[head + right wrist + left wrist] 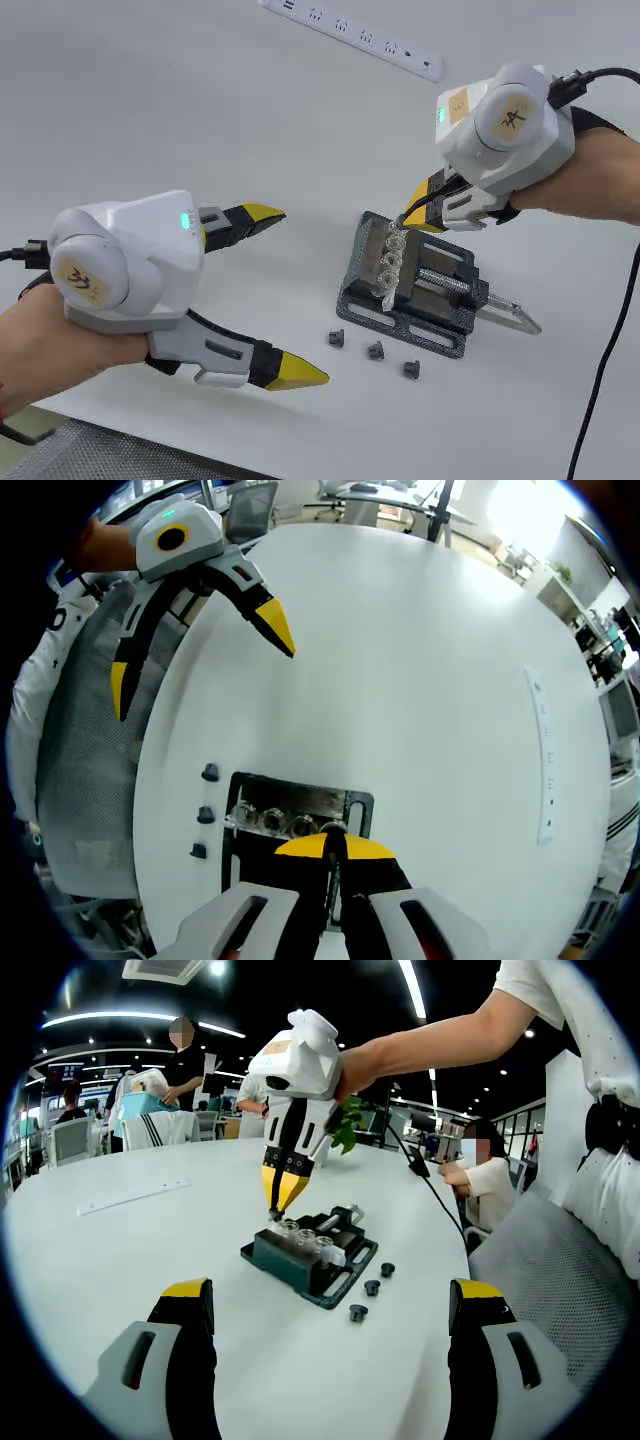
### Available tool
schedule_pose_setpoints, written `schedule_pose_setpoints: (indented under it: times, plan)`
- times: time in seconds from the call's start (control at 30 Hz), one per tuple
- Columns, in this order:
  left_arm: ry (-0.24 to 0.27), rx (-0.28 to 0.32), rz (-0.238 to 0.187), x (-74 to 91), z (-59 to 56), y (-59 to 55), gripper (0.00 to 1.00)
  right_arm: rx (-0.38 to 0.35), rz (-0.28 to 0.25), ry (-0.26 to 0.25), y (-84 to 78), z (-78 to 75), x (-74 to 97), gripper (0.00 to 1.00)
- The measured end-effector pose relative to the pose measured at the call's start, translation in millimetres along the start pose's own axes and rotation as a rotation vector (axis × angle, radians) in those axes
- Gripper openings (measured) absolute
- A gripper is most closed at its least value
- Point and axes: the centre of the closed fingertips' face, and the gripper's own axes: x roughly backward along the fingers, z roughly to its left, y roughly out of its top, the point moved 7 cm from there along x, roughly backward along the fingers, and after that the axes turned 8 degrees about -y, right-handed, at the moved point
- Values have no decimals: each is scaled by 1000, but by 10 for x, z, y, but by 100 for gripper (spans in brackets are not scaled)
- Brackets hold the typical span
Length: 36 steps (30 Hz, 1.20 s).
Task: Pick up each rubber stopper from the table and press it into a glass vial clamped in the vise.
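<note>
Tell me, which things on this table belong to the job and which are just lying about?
Job: vise, glass vials clamped in it, three rubber stoppers beside it, right gripper over the vials.
Lying about: power strip, far side.

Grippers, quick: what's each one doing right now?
Left gripper: open, holding nothing.
Right gripper: shut, tips at a vial in the vise; whether it holds anything cannot be told.

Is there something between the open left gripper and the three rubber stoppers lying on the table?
Nothing visible. Only bare table lies between the left gripper and the stoppers. The vise stands beyond them, and the right gripper is at its vials, off that path.
</note>
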Motion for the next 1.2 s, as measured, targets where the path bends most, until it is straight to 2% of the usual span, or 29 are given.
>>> schedule_pose_setpoints:
  times: [0.2, 0.73, 1.2]
  plan:
    - [5, 0, -4, 12, 24, -6, 97, 18, 18, 8, 13, -6, -13, 0]
    - [10, 4, -12, 7, 34, 4, 97, 2, 26, 18, 9, -15, -20, 0]
    - [19, 6, -18, 20, 67, -13, 96, 32, 55, 26, 31, 0, -31, 0]
